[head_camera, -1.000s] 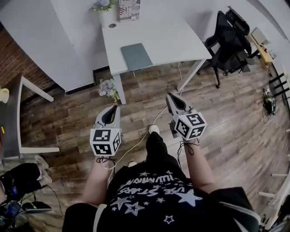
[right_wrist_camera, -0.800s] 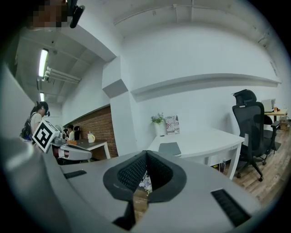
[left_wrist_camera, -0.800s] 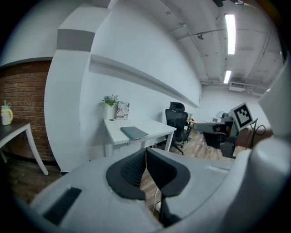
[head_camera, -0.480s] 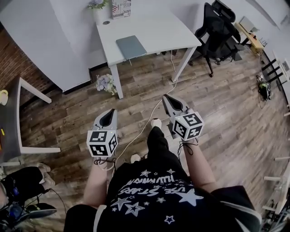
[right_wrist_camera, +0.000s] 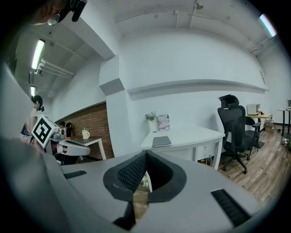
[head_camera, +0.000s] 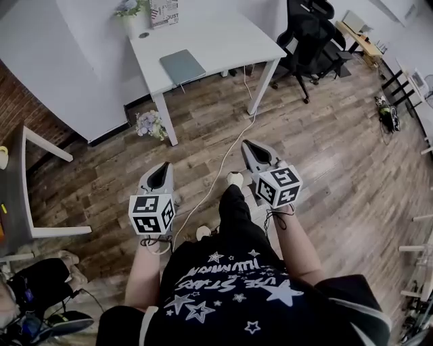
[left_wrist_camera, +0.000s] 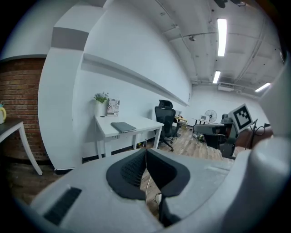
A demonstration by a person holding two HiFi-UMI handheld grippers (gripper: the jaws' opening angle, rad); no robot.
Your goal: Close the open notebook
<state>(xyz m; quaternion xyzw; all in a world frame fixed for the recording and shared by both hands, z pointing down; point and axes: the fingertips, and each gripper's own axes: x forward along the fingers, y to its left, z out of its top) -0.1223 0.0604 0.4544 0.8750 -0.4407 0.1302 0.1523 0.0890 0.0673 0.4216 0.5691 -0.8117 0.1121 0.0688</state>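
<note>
Both sets of fingers (left_wrist_camera: 129,172) clenched, nothing held: left gripper (left_wrist_camera: 146,154), right gripper (right_wrist_camera: 146,158). Notebook (head_camera: 182,66) sits on the desk (head_camera: 230,40), well ahead of the fingers, apparently flat already. Danger: the white cable (head_camera: 215,172) on the floor, below and between the grippers, could snag a foot. Head view shows most of its run; left gripper view adds ceiling lights (left_wrist_camera: 222,31)

Wood floor (head_camera: 325,155) betw. person and white table (head_camera: 230,40): open, crossed only by a white cable (head_camera: 211,184). Notebook (head_camera: 181,66) at table's near edge, approach free. Obstacles: flower bunch (head_camera: 149,124) by one table leg, office chair (head_camera: 308,30) at right end, vase (head_camera: 130,20) at back, side table (head_camera: 13,196) far left.
</note>
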